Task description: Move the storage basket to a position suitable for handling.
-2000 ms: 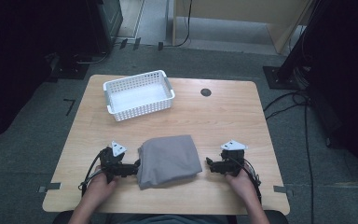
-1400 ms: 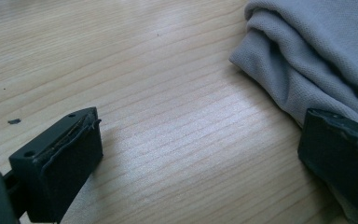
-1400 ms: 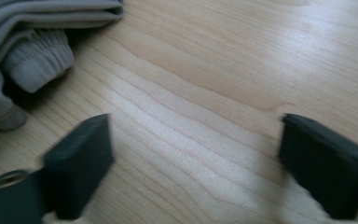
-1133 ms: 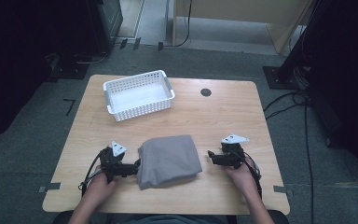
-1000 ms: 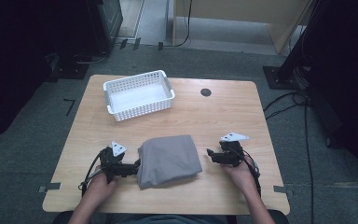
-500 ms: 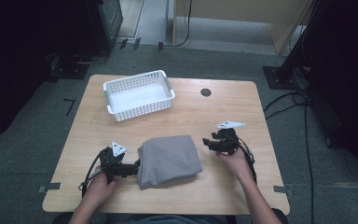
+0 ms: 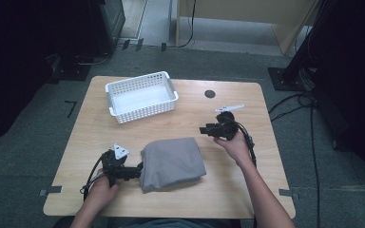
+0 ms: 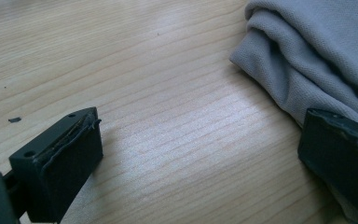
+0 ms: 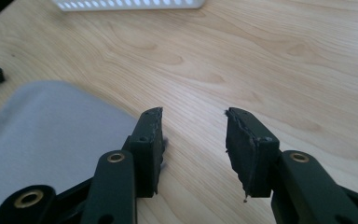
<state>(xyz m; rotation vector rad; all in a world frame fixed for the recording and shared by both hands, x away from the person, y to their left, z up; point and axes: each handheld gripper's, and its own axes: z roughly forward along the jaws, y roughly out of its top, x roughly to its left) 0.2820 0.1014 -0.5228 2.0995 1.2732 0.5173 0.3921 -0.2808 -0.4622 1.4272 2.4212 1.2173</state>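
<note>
A folded grey cloth lies on the near middle of the wooden table. My left gripper rests low at the cloth's left edge. In the left gripper view it stands wide open, one jaw against the cloth's folded rim and bare wood between the jaws. My right gripper hangs above the table, past the cloth's far right corner. In its own view it has just been closing partway, with nothing between the jaws, and the cloth lies below left.
A white plastic basket stands at the far left of the table, and its rim shows at the top of the right gripper view. A small black round mark sits near the far edge. Cables trail on the floor to the right.
My right gripper has lifted and moved away from the cloth's right side toward the far side of the table, and its jaws have narrowed. The left gripper and the cloth have stayed put.
</note>
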